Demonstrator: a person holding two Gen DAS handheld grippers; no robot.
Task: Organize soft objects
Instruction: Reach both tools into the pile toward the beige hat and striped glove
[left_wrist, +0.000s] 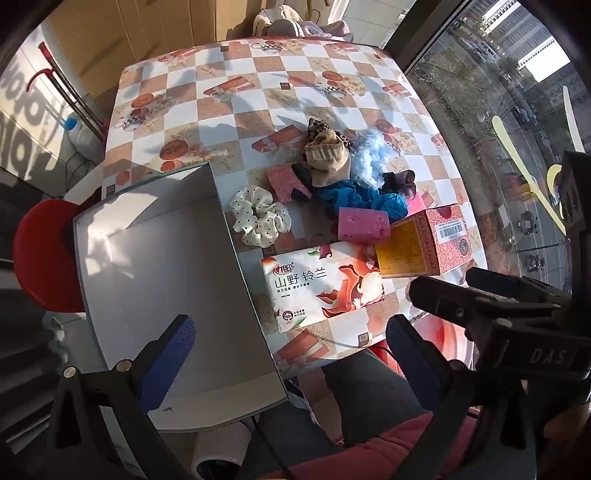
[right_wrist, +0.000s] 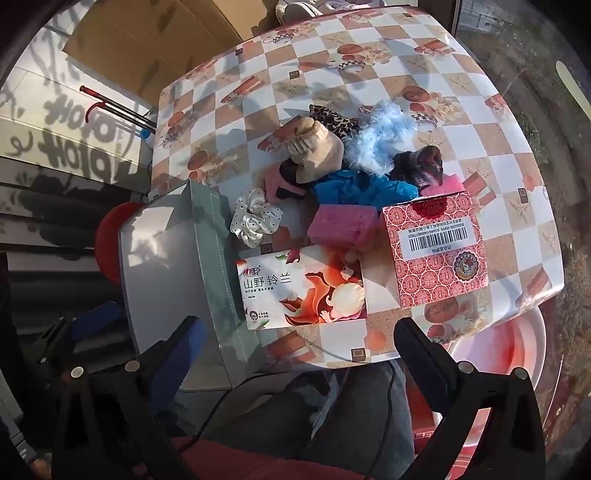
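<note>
A pile of soft things lies mid-table: a beige knit sock (left_wrist: 327, 158) (right_wrist: 316, 155), a leopard-print scrunchie (left_wrist: 325, 129), a fluffy light-blue piece (left_wrist: 369, 155) (right_wrist: 380, 142), a blue cloth (left_wrist: 354, 197) (right_wrist: 362, 190), pink sponges (left_wrist: 364, 225) (right_wrist: 341, 225) and a white polka-dot scrunchie (left_wrist: 260, 218) (right_wrist: 255, 216). A grey open box (left_wrist: 166, 266) (right_wrist: 177, 251) stands at the table's left edge. My left gripper (left_wrist: 291, 343) is open and empty above the box's near corner. My right gripper (right_wrist: 299, 343) is open and empty above the table's near edge.
A tissue pack (left_wrist: 321, 286) (right_wrist: 301, 288) and a red patterned carton (left_wrist: 428, 240) (right_wrist: 437, 251) lie near the front of the checkered table (left_wrist: 258, 85). A red stool (left_wrist: 40, 254) stands left of the box. A window (left_wrist: 517, 110) runs along the right.
</note>
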